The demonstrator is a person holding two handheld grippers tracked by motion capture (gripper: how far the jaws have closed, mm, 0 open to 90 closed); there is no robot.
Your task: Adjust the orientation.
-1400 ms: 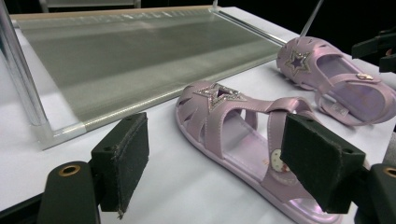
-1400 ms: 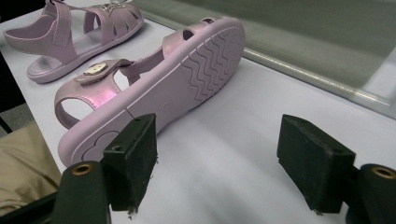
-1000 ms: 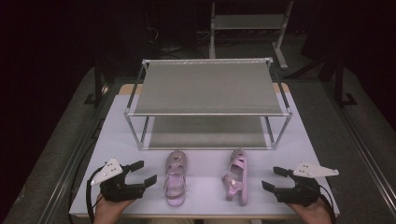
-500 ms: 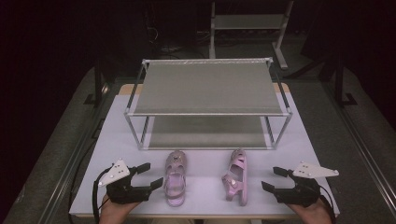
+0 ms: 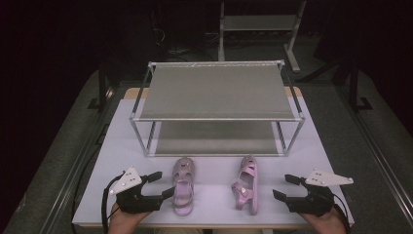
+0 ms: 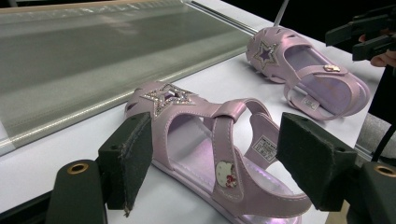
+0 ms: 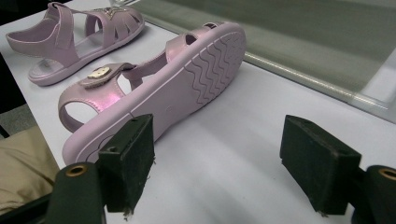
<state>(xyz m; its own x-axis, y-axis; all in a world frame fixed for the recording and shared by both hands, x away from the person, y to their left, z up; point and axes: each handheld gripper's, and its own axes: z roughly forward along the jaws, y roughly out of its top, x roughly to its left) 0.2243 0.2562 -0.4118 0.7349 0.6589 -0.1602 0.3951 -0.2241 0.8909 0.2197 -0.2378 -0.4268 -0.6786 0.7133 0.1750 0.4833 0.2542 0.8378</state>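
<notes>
Two pink sandals lie on the white table (image 5: 119, 151) in front of a shoe rack. The left sandal (image 5: 182, 190) stands upright on its sole, a star on its toe (image 6: 210, 144). The right sandal (image 5: 247, 190) lies on its side, sole showing (image 7: 177, 79). My left gripper (image 5: 162, 184) is open right beside the left sandal, whose heel half sits ahead between the jaws (image 6: 219, 158). My right gripper (image 5: 282, 186) is open a short way right of the tipped sandal, with bare table between its pads (image 7: 224, 163).
A two-tier metal shoe rack (image 5: 216, 118) with grey mesh shelves stands behind the sandals; both shelves are bare. Its lower shelf (image 6: 93, 60) lies just beyond the shoes. The table's front edge is close under both hands. A second rack stands on the dark floor far behind.
My left gripper has slid right toward the left sandal, until its jaws reach the shoe's side. The right gripper and both sandals have stayed put.
</notes>
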